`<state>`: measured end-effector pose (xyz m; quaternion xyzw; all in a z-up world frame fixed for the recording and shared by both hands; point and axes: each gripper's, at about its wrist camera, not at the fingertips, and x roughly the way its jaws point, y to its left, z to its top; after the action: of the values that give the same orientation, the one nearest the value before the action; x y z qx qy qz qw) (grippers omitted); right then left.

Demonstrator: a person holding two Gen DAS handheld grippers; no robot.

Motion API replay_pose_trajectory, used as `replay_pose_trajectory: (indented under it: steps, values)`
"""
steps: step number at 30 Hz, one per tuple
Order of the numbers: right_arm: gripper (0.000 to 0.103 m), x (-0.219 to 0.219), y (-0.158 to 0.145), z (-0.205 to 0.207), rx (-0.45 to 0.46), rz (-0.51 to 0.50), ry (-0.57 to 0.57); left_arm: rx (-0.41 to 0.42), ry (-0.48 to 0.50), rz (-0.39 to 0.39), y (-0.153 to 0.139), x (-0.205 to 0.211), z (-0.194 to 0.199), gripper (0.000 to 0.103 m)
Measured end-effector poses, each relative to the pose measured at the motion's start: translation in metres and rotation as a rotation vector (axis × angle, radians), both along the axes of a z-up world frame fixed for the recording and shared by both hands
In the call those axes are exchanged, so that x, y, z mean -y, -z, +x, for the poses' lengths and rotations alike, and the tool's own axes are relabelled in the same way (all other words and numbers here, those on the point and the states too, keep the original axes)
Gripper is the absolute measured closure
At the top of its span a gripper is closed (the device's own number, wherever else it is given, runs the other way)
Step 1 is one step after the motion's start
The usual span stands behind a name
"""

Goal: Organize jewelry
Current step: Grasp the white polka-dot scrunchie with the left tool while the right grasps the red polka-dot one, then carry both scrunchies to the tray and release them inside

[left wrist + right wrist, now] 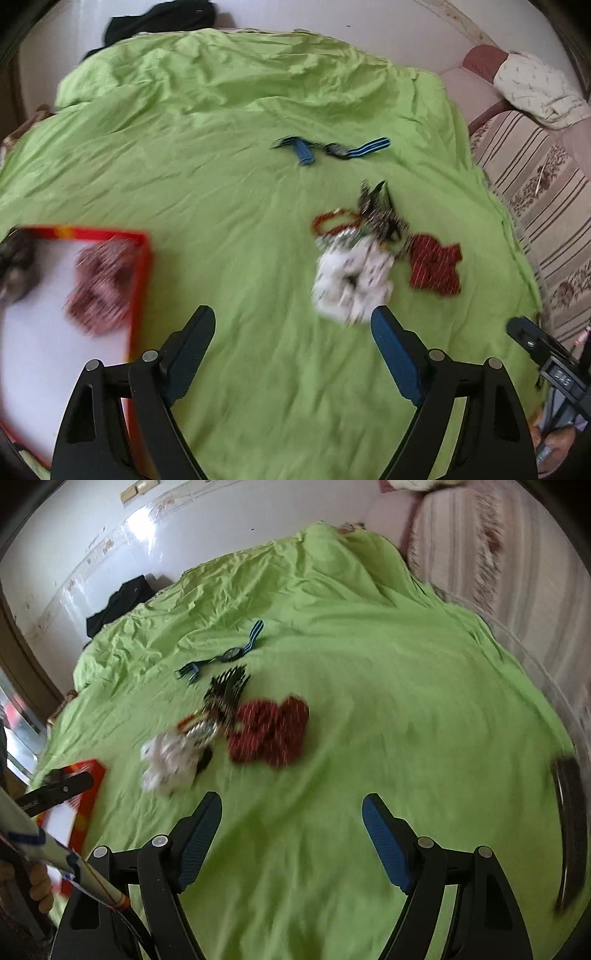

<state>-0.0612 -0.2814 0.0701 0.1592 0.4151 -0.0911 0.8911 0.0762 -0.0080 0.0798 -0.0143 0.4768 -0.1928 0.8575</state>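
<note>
On the green sheet (229,184) lies a small heap: a white scrunchie (351,280), a dark red scrunchie (436,267), a red beaded bracelet (332,221) and a black patterned piece (380,214). A blue-strapped watch (328,149) lies farther back. My left gripper (293,321) hangs open and holds nothing, just short of the white scrunchie. A red box (140,280) with a white floor sits to its left and holds a pinkish scrunchie (99,288). My right gripper (291,805) is open and holds nothing, to the right of the white scrunchie (168,760) and nearer than the red scrunchie (269,733).
A striped sofa cushion (535,192) borders the sheet on the right. Dark clothing (159,18) lies at the far edge by the white wall. A dark curved object (569,830) shows at the right rim. A person's hand (37,882) grips the left tool.
</note>
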Motion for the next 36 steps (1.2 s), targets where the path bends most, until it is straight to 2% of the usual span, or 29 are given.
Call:
replay_pose_trajectory:
  steps: [5, 10, 11, 12, 14, 15, 18, 25, 30, 36]
  values:
    - [0.02, 0.006, 0.013, 0.058, -0.033, -0.023, -0.021, -0.053, 0.063, -0.01, 0.026, 0.032, 0.036, 0.017]
    - [0.02, 0.007, 0.038, 0.092, -0.078, -0.032, -0.024, -0.103, 0.087, -0.013, 0.051, 0.051, 0.056, 0.017]
    - [0.02, 0.008, 0.043, 0.096, -0.086, -0.036, -0.024, -0.117, 0.091, -0.019, 0.054, 0.052, 0.057, 0.024]
    - [0.022, 0.009, 0.048, 0.101, -0.094, -0.036, -0.028, -0.133, 0.095, -0.028, 0.057, 0.052, 0.058, 0.056]
    - [0.05, 0.009, 0.057, 0.107, -0.107, -0.024, -0.047, -0.19, 0.12, -0.009, 0.064, 0.057, 0.058, 0.097]
    - [0.081, 0.009, 0.061, 0.109, -0.122, 0.003, -0.063, -0.204, 0.124, -0.008, 0.067, 0.058, 0.056, 0.097]
    - [0.09, 0.007, 0.058, 0.102, -0.112, 0.033, -0.08, -0.181, 0.114, -0.012, 0.059, 0.055, 0.046, 0.097]
    - [0.093, -0.01, 0.016, 0.065, -0.033, 0.036, -0.121, -0.116, 0.092, -0.128, 0.005, 0.029, 0.008, 0.097]
    - [0.093, -0.034, -0.012, 0.041, 0.005, 0.037, -0.151, -0.06, 0.057, -0.168, -0.031, -0.005, -0.024, 0.097]
    - [0.093, -0.083, -0.032, 0.028, 0.022, 0.027, -0.234, -0.039, -0.061, -0.195, -0.049, -0.084, -0.053, 0.097]
